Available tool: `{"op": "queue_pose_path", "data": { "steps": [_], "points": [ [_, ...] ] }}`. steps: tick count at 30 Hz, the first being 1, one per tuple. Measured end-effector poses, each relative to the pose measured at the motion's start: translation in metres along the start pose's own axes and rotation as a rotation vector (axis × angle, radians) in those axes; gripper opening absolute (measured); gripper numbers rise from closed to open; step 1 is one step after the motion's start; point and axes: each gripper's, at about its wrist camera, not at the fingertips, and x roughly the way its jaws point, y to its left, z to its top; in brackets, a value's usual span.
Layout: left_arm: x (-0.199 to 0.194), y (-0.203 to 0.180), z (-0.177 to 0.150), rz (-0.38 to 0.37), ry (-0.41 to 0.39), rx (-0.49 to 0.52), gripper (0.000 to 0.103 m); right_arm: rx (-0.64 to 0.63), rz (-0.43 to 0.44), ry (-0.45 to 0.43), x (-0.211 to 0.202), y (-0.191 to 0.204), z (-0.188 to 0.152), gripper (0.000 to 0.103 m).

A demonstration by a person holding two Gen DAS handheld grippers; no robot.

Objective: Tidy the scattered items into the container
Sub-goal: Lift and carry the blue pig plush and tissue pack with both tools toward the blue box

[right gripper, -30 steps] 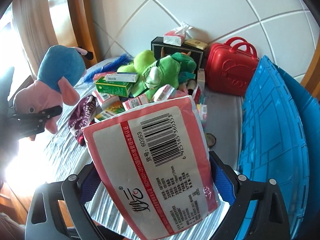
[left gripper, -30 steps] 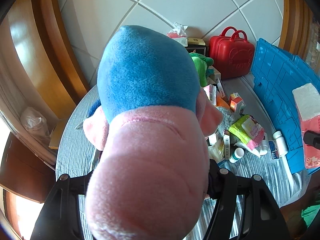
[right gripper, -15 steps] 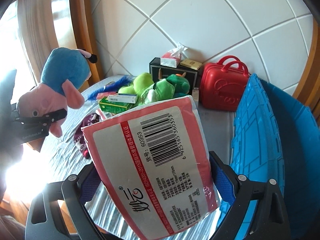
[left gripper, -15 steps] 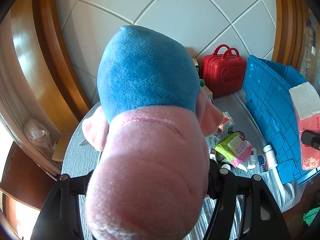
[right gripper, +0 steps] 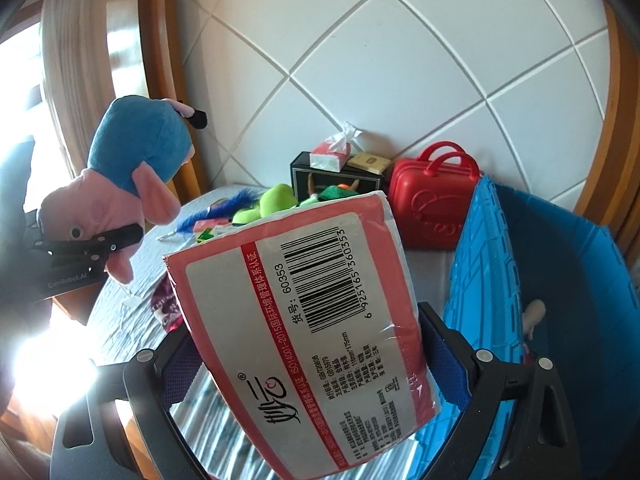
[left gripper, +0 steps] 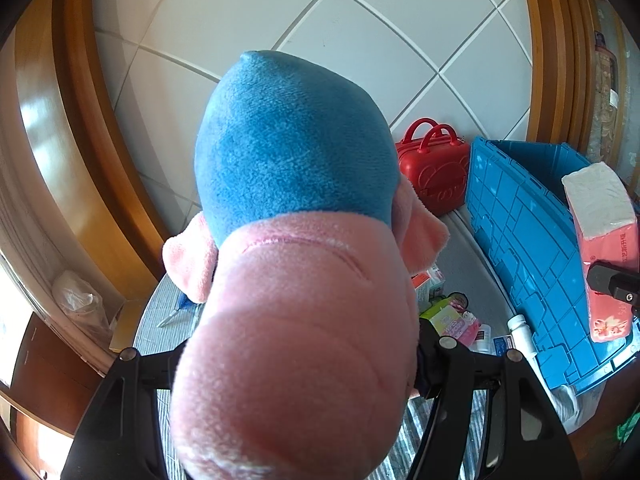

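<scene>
Left gripper [left gripper: 296,364] clamped on plush toy [left gripper: 296,240], pink head squeezed between the fingers, blue body sticking forward and up, held high above the tabletop [left gripper: 472,264]. Soft, light, very compressible; likely to bulge and slump rather than slip. Best held at the head or neck, as now.

Right gripper [right gripper: 308,364] closed on tissue pack [right gripper: 304,316], pink film wrap, barcode side facing the camera, lower half pinched between the blue-padded fingers [right gripper: 440,360]. Light and squashy, but the film looks slick; a firm pinch across the narrow sides should serve, at some risk of creasing.

Blue container [right gripper: 560,280] open just right of the pack, a small pale item already inside. Pack hangs near its near wall, not yet over the opening.

Farther out: red case [right gripper: 432,204], green plush [right gripper: 276,200], black box [right gripper: 320,172], small packets scattered on the tabletop.
</scene>
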Motion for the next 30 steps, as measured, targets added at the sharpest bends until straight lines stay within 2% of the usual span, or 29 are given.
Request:
{"op": "queue_pose_path", "data": {
  "steps": [14, 30],
  "points": [
    [0.002, -0.094, 0.054, -0.051, -0.048, 0.070, 0.065, 0.073, -0.018, -0.112, -0.039, -0.075, 0.010, 0.097],
    [0.015, -0.214, 0.113, -0.135, -0.092, 0.173, 0.065, 0.162, -0.091, -0.163, -0.075, -0.173, -0.006, 0.097]
  ]
}}
